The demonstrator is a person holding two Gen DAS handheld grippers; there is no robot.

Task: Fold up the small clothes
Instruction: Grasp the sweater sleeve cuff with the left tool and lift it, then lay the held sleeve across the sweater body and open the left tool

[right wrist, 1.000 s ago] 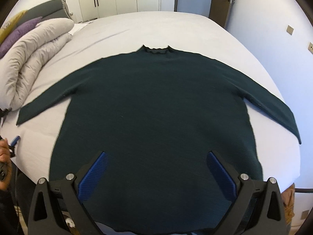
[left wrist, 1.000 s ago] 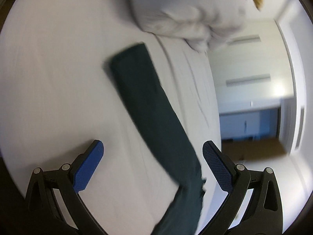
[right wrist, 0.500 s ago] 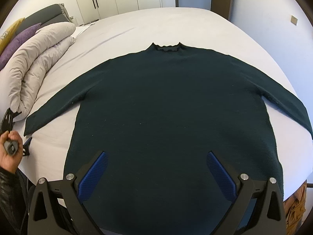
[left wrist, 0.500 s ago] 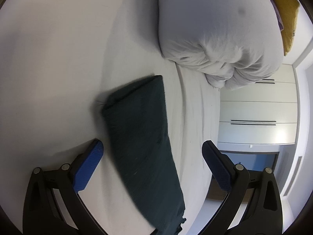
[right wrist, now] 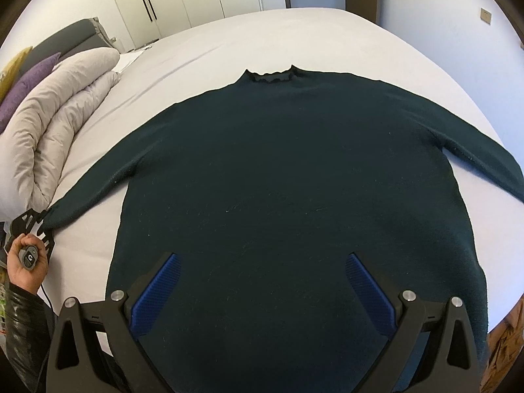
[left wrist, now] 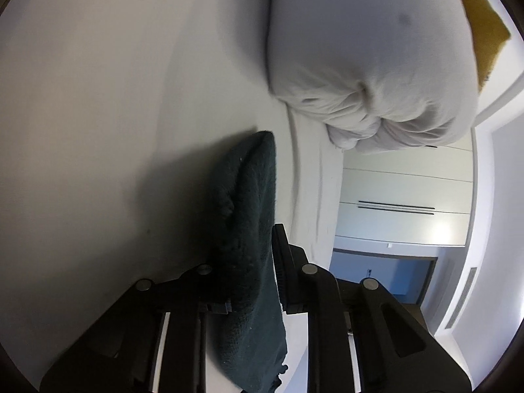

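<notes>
Since half a second ago my left tongs [left wrist: 252, 262] have gone from wide apart over the sleeve end to clamped on it: the cuff [left wrist: 249, 196] of the dark green sweater [right wrist: 294, 196] now stands bunched between the two black fingers, where before it lay flat between the blue pads. From the right wrist view the same grip shows at the far left, my left hand [right wrist: 28, 260] holding the tool at the tip of the left sleeve [right wrist: 95, 190], right by the rolled grey duvet [right wrist: 55, 124].

Moving rightward, the sweater's body lies flat and spread on the white bed [right wrist: 229, 39], collar [right wrist: 268, 75] away from me, hem near me. My right tongs [right wrist: 262, 281] hover above the lower body with the blue pads well apart, gripping nothing. Further right, the other sleeve [right wrist: 484, 163] stretches out flat toward the bed's edge.

As I judge it, folding has barely begun: the garment is laid out and one cuff is taken, but no fold is made. Both sleeves remain to be brought in across the body, then the body folded over.
</notes>
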